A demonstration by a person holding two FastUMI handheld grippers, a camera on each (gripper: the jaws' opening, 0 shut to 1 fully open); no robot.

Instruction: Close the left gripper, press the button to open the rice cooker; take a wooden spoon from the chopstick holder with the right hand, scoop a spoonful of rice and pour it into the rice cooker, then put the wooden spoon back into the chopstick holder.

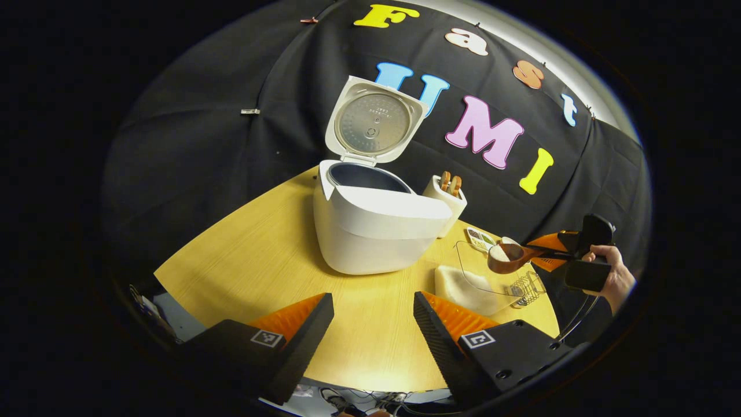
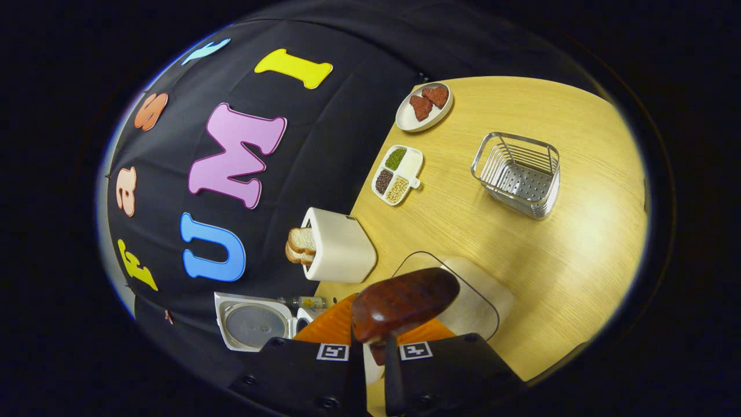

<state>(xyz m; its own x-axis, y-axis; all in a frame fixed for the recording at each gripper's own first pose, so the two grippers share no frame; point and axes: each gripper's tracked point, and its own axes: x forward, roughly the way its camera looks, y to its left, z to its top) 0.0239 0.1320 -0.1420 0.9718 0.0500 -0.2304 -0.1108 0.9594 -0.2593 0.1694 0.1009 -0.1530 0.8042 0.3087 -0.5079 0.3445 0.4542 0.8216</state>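
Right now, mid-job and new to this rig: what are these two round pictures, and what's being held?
Each picture comes from a camera riding on a hand-held gripper. The left gripper view shows its own open gripper over the table, facing the rice cooker with its lid up. Farther right, a hand holds the right gripper, shut on the wooden spoon carrying rice. The right gripper view looks along that spoon, past a clear rice container, toaster, metal rack and two dishes.
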